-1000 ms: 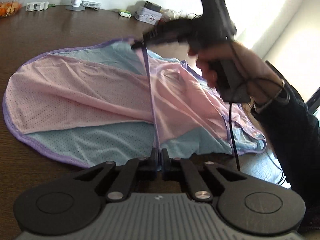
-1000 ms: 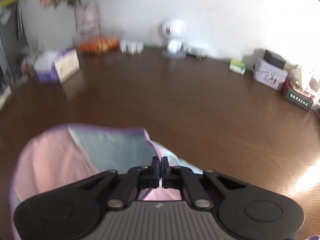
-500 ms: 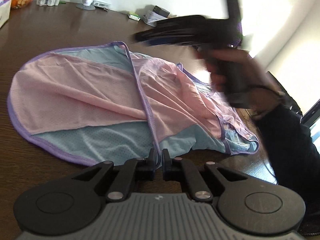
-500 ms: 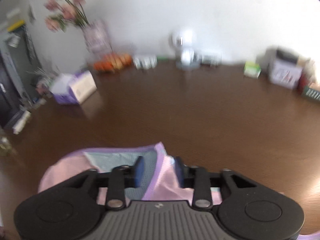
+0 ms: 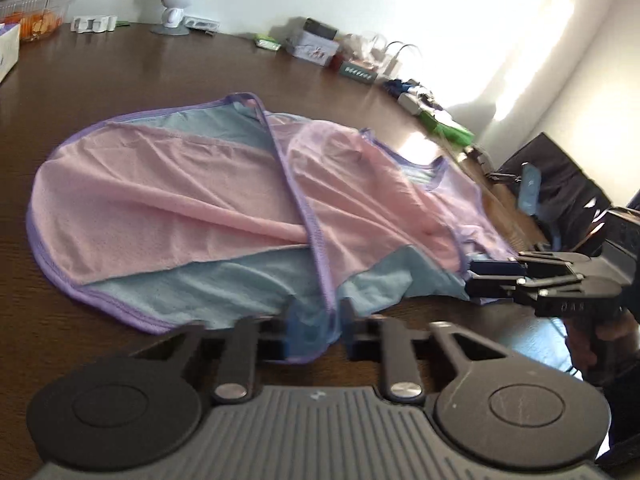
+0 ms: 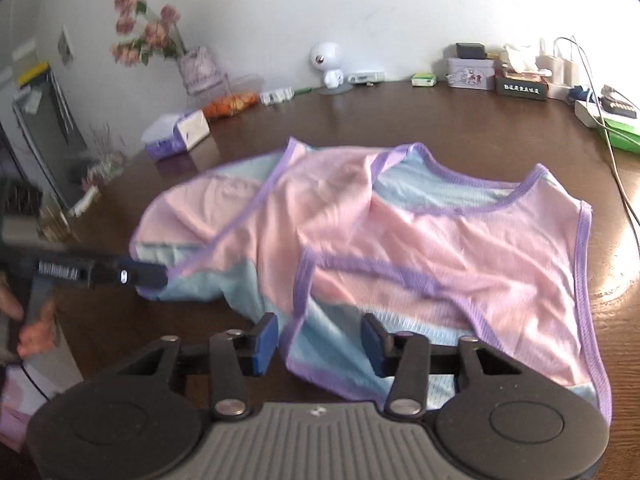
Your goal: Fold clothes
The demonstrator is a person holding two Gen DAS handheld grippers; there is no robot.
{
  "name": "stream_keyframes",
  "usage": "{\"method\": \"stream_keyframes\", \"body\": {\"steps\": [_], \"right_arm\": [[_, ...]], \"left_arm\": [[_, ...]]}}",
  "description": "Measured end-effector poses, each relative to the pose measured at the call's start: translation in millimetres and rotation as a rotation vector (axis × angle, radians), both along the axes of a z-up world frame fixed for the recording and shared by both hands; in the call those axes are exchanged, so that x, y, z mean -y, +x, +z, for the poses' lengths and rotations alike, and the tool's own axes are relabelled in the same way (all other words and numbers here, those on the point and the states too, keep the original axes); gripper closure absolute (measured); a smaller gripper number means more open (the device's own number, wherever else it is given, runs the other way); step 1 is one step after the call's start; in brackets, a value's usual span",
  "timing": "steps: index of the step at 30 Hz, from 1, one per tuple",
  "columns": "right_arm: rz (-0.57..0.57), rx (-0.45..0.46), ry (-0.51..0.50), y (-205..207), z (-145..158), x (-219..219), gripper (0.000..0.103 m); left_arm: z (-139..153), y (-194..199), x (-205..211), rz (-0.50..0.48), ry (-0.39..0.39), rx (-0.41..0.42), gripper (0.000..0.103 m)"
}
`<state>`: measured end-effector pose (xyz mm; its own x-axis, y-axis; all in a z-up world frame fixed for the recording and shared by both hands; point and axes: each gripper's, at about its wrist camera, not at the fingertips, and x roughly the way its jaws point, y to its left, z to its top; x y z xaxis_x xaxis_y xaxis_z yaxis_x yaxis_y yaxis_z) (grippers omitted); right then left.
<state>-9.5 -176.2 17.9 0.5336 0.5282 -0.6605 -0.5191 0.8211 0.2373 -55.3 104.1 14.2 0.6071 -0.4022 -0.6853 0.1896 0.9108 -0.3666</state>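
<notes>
The left gripper [image 5: 314, 330], at the bottom centre of its own view, has its jaws slightly parted after easing open a little, with a blue, purple-trimmed fold of the garment [image 5: 200, 216] lying between them; whether the pads press on the cloth cannot be told. The right gripper [image 6: 320, 342], at the bottom centre of its view, stands released, its blue pads [image 6: 266, 338] well apart after narrowing a little, a hem corner lying loosely between them. The garment, a pink and light-blue mesh top edged in purple, lies spread and partly folded over on the dark wooden table [image 6: 460, 128], filling the middle of both frames. At the table's far edge, near the top, stand a small white robot figure [image 6: 328, 66], a tissue box [image 6: 176, 136] and a vase of pink flowers [image 6: 196, 68].
</notes>
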Motion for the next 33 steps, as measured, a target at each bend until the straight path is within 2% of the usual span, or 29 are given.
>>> {"method": "stream_keyframes", "body": {"steps": [1, 3, 6, 9, 10, 11, 12, 13, 14, 16, 17, 19, 21, 22, 23, 24, 29, 31, 32, 33], "right_arm": [[-0.001, 0.01, -0.018, -3, -3, -2, 0.077], [0.0, 0.022, -0.053, -9, -4, 3, 0.1], [0.001, -0.01, -0.053, -10, -5, 20, 0.103], [0.004, -0.004, -0.054, -11, -2, 29, 0.103], [0.005, -0.001, -0.055, -11, -1, 31, 0.101], [0.006, 0.003, -0.055, -12, 0, 33, 0.093], [0.007, 0.006, -0.055, -12, 2, 35, 0.091], [-0.001, 0.023, -0.039, -11, 7, 39, 0.091], [-0.009, 0.04, -0.032, -6, 11, 41, 0.088], [-0.03, 0.077, -0.048, 7, 16, 41, 0.073], [-0.038, 0.09, -0.082, 17, 15, 38, 0.067], [-0.042, 0.095, -0.142, 31, 7, 30, 0.067], [-0.053, 0.092, -0.185, 41, -1, 26, 0.074], [-0.06, 0.079, -0.186, 44, -4, 27, 0.08], [-0.076, 0.09, -0.174, 43, -5, 31, 0.097], [-0.094, 0.079, -0.159, 44, -5, 35, 0.099], [-0.162, 0.054, -0.081, 46, 0, 61, 0.099], [-0.168, 0.044, -0.051, 48, 3, 66, 0.093], [-0.16, 0.053, -0.045, 48, 5, 63, 0.085], [-0.135, 0.064, -0.044, 49, 8, 58, 0.067]], "left_arm": [[0, -1, -1, 0.002, 0.009, -0.001, 0.098], [2, -5, -3, -0.002, 0.032, -0.002, 0.099], [4, -11, -6, -0.012, 0.055, -0.01, 0.099], [9, -15, -11, -0.012, 0.073, -0.026, 0.099], [11, -16, -12, -0.01, 0.079, -0.034, 0.097], [16, -14, -12, -0.011, 0.074, -0.022, 0.095], [23, -13, -12, -0.013, 0.066, -0.003, 0.094], [30, -11, -11, -0.015, 0.057, 0.016, 0.089], [37, -9, -10, -0.017, 0.049, 0.035, 0.078], [45, 2, 1, -0.04, 0.041, 0.066, 0.065], [46, 9, 11, -0.058, 0.046, 0.071, 0.065], [41, 22, 32, -0.108, 0.055, 0.052, 0.065], [31, 31, 48, -0.154, 0.062, 0.029, 0.065], [26, 33, 54, -0.17, 0.064, 0.014, 0.065], [20, 35, 56, -0.175, 0.064, -0.003, 0.065], [14, 36, 56, -0.165, 0.064, -0.02, 0.065], [9, 34, 43, -0.116, 0.045, -0.041, 0.065], [12, 35, 43, -0.101, 0.062, -0.044, 0.064], [15, 36, 46, -0.099, 0.063, -0.036, 0.062], [18, 37, 49, -0.101, 0.06, -0.025, 0.061]]}}
